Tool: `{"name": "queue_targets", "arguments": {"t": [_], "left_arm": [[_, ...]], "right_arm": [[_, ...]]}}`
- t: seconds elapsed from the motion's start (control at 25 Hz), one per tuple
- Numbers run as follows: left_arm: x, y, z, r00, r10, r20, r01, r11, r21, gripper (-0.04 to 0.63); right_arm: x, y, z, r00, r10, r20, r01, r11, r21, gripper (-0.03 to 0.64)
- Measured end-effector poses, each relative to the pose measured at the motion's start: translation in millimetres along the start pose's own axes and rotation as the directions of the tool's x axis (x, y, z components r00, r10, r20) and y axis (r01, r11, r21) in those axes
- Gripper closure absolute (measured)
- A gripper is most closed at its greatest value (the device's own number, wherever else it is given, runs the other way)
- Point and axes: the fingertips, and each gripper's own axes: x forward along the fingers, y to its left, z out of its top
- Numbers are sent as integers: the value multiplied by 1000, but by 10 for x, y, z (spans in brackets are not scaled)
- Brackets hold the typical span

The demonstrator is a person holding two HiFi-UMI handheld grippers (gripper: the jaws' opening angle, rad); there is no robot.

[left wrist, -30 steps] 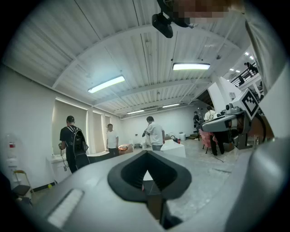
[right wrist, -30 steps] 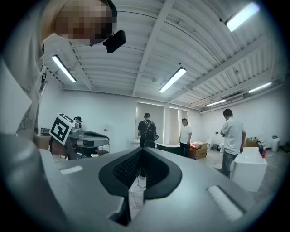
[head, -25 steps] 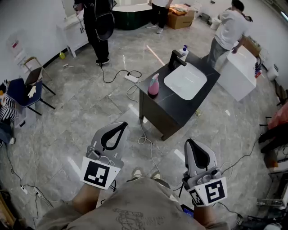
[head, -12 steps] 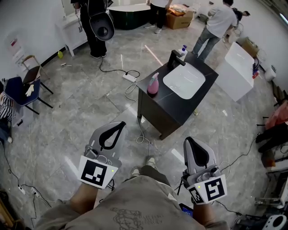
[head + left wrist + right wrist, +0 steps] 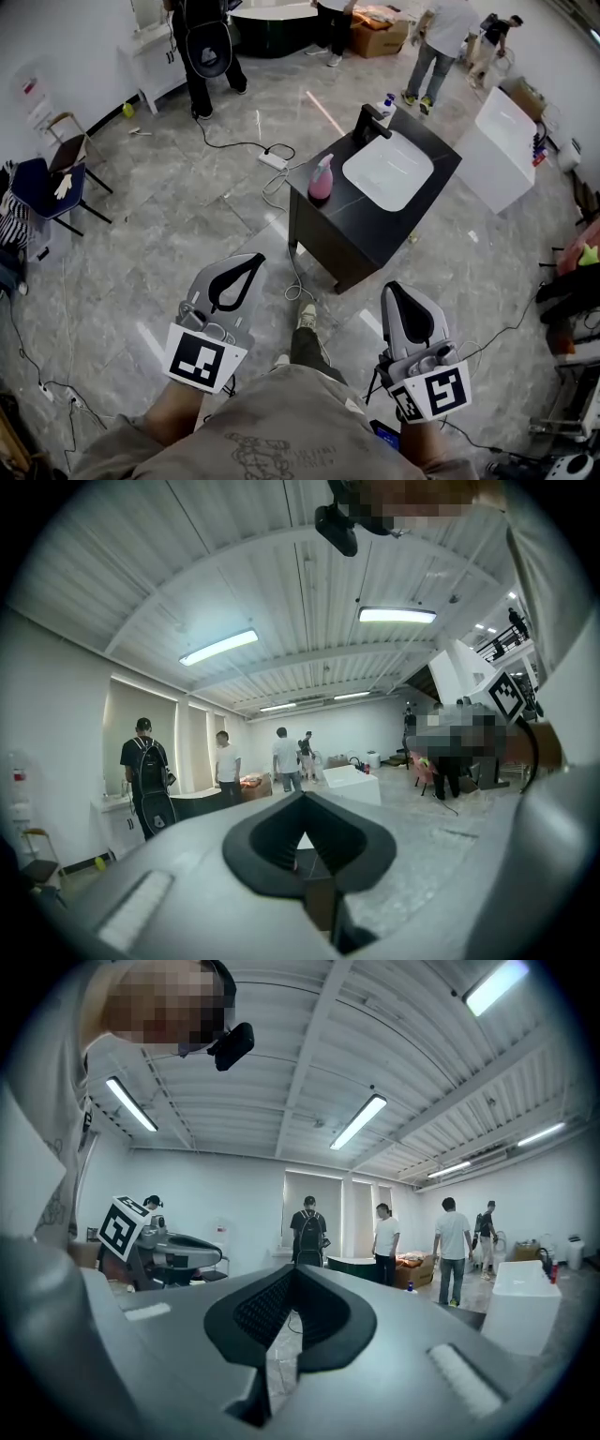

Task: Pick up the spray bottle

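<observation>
A pink spray bottle with a pale blue trigger head stands upright on the near left corner of a black vanity counter, beside its white basin. Both grippers are held low and close to my body, well short of the counter, with floor between. My left gripper is shut with nothing in it, tips meeting. My right gripper is likewise shut and empty. The bottle does not show clearly in either gripper view.
A black faucet and a small white bottle with a blue top stand at the counter's far edge. Cables and a power strip lie on the floor left of the counter. A white cabinet stands right; people move about at the back.
My foot has stepped forward and the view shifted slightly. The people at the back have walked on. Both grippers keep the same pose, shut.
</observation>
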Motion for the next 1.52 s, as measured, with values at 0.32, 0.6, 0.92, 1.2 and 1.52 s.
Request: {"name": "queue_targets", "arguments": {"t": [0.32,0.6,0.92,1.2,1.52], "left_arm": [[546,248,-160,999,14,-48,-16,999,-41,595],[1328,510,-186,997,21,-79,-23,999,-30,595],[2042,719,-146,994,36,-104,-40,999,-28,595],[2380,803,-232,987,33,-156,-41,998,-43,595],[2662,845,-227,987,-1,-158,-4,1000,-31,595]], "right_arm": [[540,-440,-102,1000,21,-18,-21,1000,11,589],[1153,-1050,-184,998,54,-38,-53,998,25,589],[1673,-1637,-167,994,99,-34,-98,995,26,589],[1836,-1941,-298,995,83,-49,-80,995,54,589],[1897,-2055,-434,995,62,-78,-56,996,67,589]]}}
